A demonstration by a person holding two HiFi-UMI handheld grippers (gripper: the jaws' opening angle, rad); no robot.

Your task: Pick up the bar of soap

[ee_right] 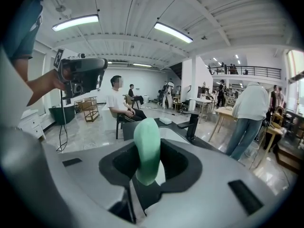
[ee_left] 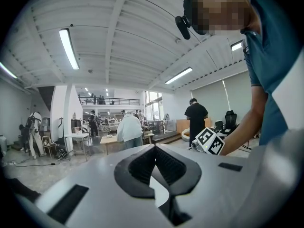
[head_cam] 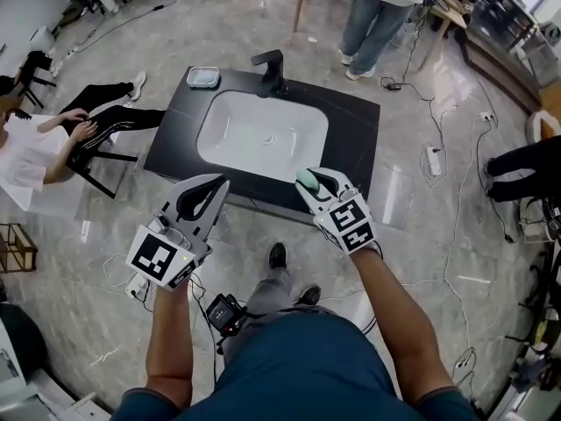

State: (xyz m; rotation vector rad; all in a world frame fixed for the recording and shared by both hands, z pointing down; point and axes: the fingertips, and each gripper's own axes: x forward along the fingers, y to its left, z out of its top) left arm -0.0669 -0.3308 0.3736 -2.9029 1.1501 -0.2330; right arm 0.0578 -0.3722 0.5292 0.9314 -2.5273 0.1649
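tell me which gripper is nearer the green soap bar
Right: the right gripper is clamped on the soap bar. The left gripper hangs empty off to its left, apart.

text: none readable | labels: none | numbers: none

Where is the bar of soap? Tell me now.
The bar of soap is clamped in the right gripper, at the head view's centre-right, over the near edge of the black counter beside the white sink.

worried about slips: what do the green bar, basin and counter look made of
Green bar: soap, seemingly; matte, waxy, rounded edges. Basin: likely glazed ceramic; smooth, white, faint sheen. Counter: dark stone or laminate, unclear; flat matte black.
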